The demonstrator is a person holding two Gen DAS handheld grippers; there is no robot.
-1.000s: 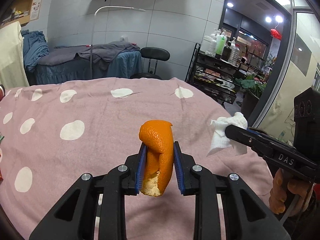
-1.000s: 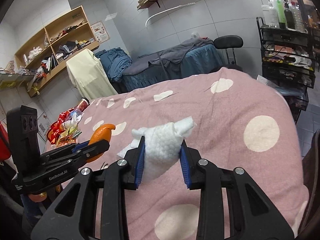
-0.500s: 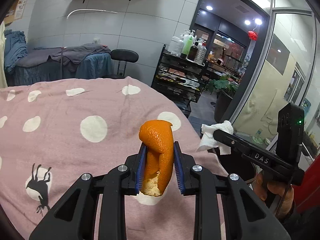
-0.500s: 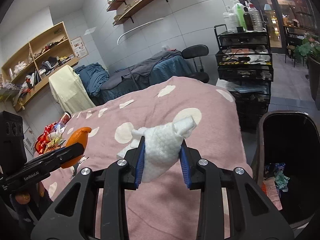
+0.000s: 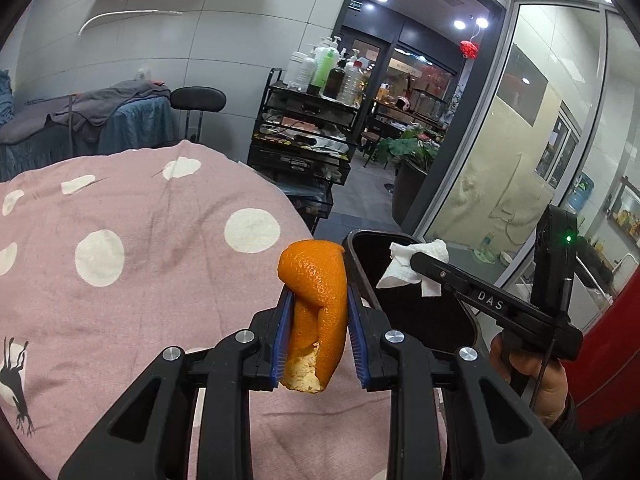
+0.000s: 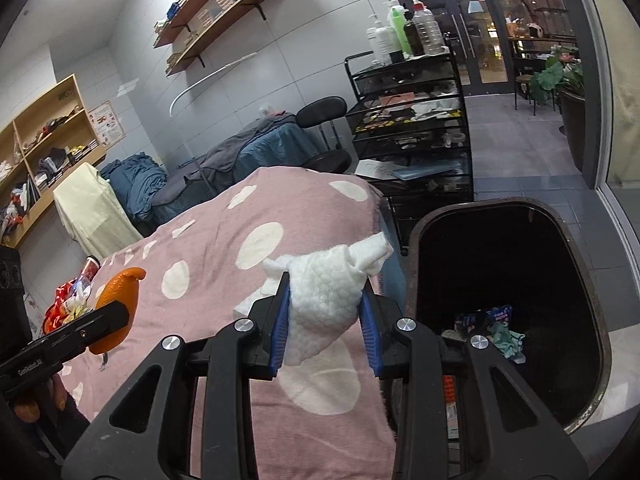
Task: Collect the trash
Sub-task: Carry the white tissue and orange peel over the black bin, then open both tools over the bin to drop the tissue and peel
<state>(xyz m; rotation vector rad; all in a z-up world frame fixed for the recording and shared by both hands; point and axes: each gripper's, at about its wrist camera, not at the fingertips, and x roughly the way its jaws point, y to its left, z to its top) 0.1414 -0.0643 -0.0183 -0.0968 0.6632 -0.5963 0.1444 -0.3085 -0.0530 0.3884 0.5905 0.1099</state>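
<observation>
My left gripper is shut on a curled orange peel, held over the right end of the pink dotted bed cover. A crumpled white tissue sits clamped in my right gripper, near the cover's edge. To the right of the bed stands a dark open trash bin with several scraps at its bottom. From the left wrist view the right gripper and its tissue hang over the bin's mouth. The orange peel also shows at the left of the right wrist view.
A black wire cart with bottles stands beyond the bin, a black stool beside it. More wrappers and a can lie at the far left of the cover. A glass wall runs along the right.
Both grippers have swung to the right along the bed with their loads. The bin has come into view, and the tissue now hangs over its mouth.
</observation>
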